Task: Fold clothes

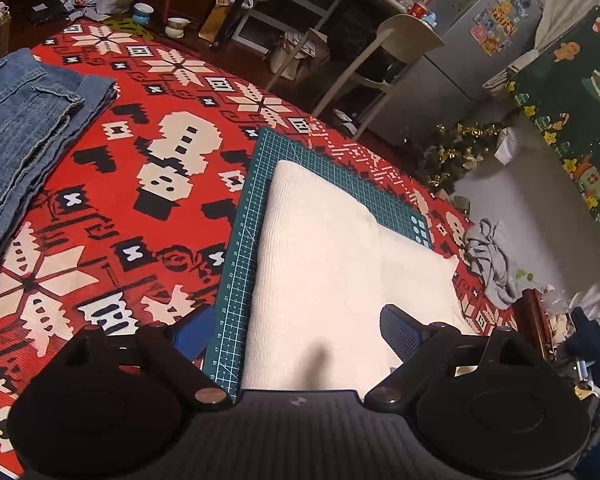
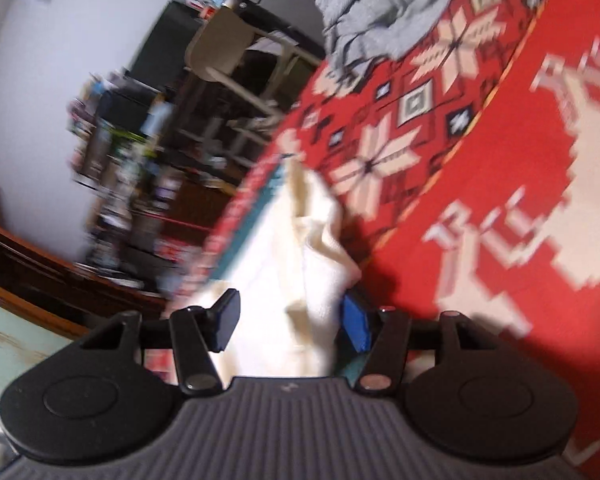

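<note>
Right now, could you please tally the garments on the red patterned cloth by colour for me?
Cream: 1, the cream garment on the green cutting mat.
Blue: 1, the folded jeans.
Grey: 1, the crumpled grey garment at the cloth's edge.
Total: 3

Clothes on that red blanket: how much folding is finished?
Done: the jeans lie folded at one side. In hand: the cream garment lies on the green mat, with the open right gripper around its edge. Left: the grey garment lies crumpled.
</note>
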Action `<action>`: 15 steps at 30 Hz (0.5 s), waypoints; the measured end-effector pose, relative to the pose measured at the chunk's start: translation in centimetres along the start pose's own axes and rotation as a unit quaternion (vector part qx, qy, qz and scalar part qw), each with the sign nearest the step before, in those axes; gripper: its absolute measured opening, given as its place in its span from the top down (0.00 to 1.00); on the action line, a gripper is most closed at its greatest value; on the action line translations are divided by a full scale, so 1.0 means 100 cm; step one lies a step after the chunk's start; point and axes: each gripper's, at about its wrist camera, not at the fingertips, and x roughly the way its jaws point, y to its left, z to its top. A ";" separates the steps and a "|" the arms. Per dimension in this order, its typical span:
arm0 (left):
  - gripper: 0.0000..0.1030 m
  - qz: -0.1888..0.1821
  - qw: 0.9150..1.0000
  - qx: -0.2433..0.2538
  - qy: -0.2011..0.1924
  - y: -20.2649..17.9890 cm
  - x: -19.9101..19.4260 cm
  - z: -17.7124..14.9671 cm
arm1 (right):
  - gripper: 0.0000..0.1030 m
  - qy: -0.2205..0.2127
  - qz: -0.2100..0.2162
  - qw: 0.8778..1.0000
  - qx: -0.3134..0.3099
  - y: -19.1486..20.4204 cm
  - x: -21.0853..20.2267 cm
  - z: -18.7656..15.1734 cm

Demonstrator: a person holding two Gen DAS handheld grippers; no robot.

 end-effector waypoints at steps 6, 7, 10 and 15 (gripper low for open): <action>0.14 0.008 1.000 0.015 -0.002 -0.003 0.000 -0.001 | 0.82 -0.011 -0.007 1.000 0.002 -0.003 0.014 0.004; 0.14 0.012 1.000 0.015 -0.001 -0.002 0.000 -0.001 | 0.84 -0.011 -0.004 1.000 0.000 -0.004 0.013 0.005; 0.24 0.018 1.000 -0.008 0.009 0.007 0.004 0.002 | 0.89 -0.022 -0.008 0.999 -0.025 0.003 0.009 0.003; 0.38 0.025 0.997 -0.067 0.009 0.028 0.001 0.010 | 0.90 -0.045 0.034 0.990 -0.132 0.064 -0.015 -0.016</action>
